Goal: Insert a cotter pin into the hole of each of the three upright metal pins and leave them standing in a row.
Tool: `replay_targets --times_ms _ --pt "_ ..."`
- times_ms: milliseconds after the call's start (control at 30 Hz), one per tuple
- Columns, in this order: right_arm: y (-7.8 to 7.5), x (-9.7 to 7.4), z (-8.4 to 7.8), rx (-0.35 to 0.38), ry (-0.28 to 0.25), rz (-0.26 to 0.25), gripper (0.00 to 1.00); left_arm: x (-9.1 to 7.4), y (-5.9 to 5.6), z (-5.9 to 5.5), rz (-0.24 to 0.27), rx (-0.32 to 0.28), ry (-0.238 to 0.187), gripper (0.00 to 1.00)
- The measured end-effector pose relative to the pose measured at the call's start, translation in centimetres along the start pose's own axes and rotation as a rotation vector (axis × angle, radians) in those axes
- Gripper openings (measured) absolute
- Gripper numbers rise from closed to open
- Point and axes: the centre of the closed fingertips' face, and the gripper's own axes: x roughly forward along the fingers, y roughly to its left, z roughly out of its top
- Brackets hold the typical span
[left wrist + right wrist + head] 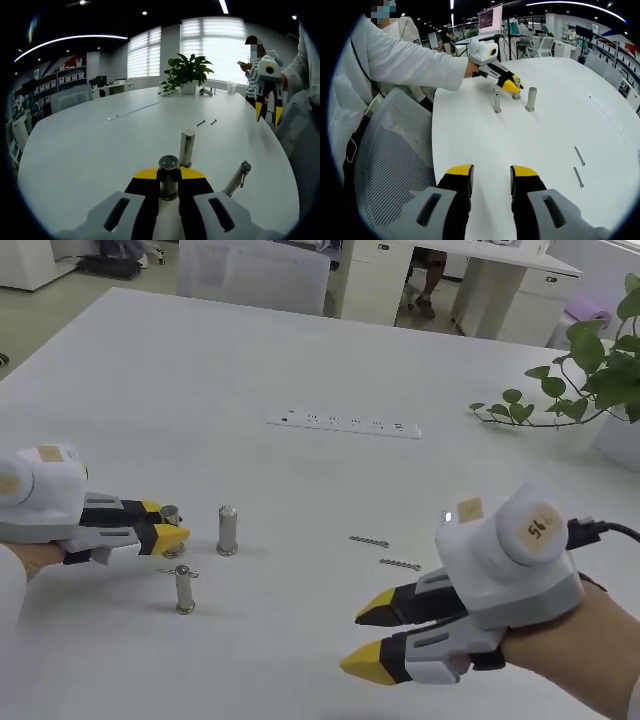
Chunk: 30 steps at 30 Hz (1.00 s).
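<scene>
Nearest me is my right gripper [352,642], white-bodied with yellow-tipped jaws, hanging open and empty above the table; my left gripper [169,175] is clamped on the first short upright steel pin [170,516], holding it on the tabletop. A second plain upright steel pin [227,530] stands just beside it; a third steel pin with a cotter pin already crossing its top [185,588] stands near, in front of both. Two loose thin cotter pins [369,541] lie flat between my grippers, well apart from the uprights.

The risks, as I judge them: the cotter pins are thin and flat on a smooth top, so my right jaws may skate them away or pinch one crooked; a crooked one would miss the hole; pushing it in hard could tilt the held pin, or swing it into its close neighbours and break the row.

The white matte table [300,350] is broad and mostly bare; a long white power strip [343,423] lies across it; a green leafy potted plant [590,370] sits at the right edge; beyond are office desks, chairs and bright blinded windows.
</scene>
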Motion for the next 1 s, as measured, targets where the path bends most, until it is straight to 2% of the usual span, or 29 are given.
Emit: replay_targets --times_ms 267,400,467,733,1000 --pt "0.0 0.0 -0.1 -0.001 0.002 -0.001 0.32 -0.3 0.1 -0.1 0.0 0.012 0.013 0.11" --pt "0.0 0.0 0.1 -0.006 0.0 -0.002 0.31 -1.0 0.0 0.3 0.003 0.009 -0.01 0.1" --pt "0.0 0.0 0.2 -0.006 -0.002 -0.002 0.31 -1.2 0.1 0.3 0.009 0.018 -0.005 0.1" --pt "0.2 0.2 0.6 -0.017 -0.013 0.002 0.31 -2.8 0.0 -0.5 0.026 0.014 0.016 0.1" --pt "0.5 0.3 0.9 -0.023 -0.026 0.012 0.31 -4.5 -1.2 -1.4 0.037 0.005 0.034 0.1"
